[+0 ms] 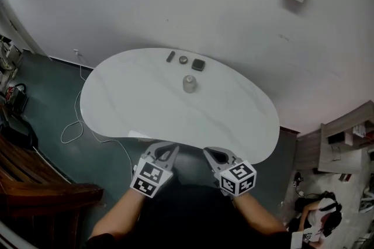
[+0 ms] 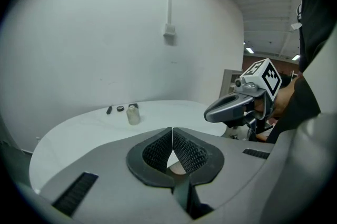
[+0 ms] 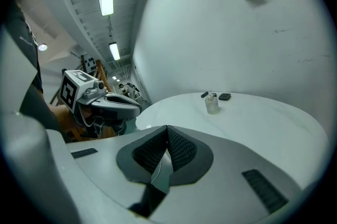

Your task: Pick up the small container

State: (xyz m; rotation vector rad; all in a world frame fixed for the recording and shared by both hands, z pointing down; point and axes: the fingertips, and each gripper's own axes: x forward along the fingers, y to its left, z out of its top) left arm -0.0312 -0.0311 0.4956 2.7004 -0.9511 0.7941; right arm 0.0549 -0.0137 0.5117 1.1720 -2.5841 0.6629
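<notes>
The small container (image 1: 189,83), a clear little bottle with a cap, stands upright toward the far side of the white table (image 1: 128,107). It also shows as the small container (image 2: 133,114) in the left gripper view and the small container (image 3: 212,103) in the right gripper view. My left gripper (image 1: 169,152) and right gripper (image 1: 208,152) hover side by side at the table's near edge, far from the container. Both are shut with nothing between their jaws: left gripper (image 2: 172,132), right gripper (image 3: 167,130).
Behind the container lie three small dark items: a narrow bar (image 1: 170,56), a round cap (image 1: 183,59) and a square block (image 1: 198,64). A white cable (image 1: 76,119) trails over the floor at left. A wooden bench (image 1: 35,177) stands lower left.
</notes>
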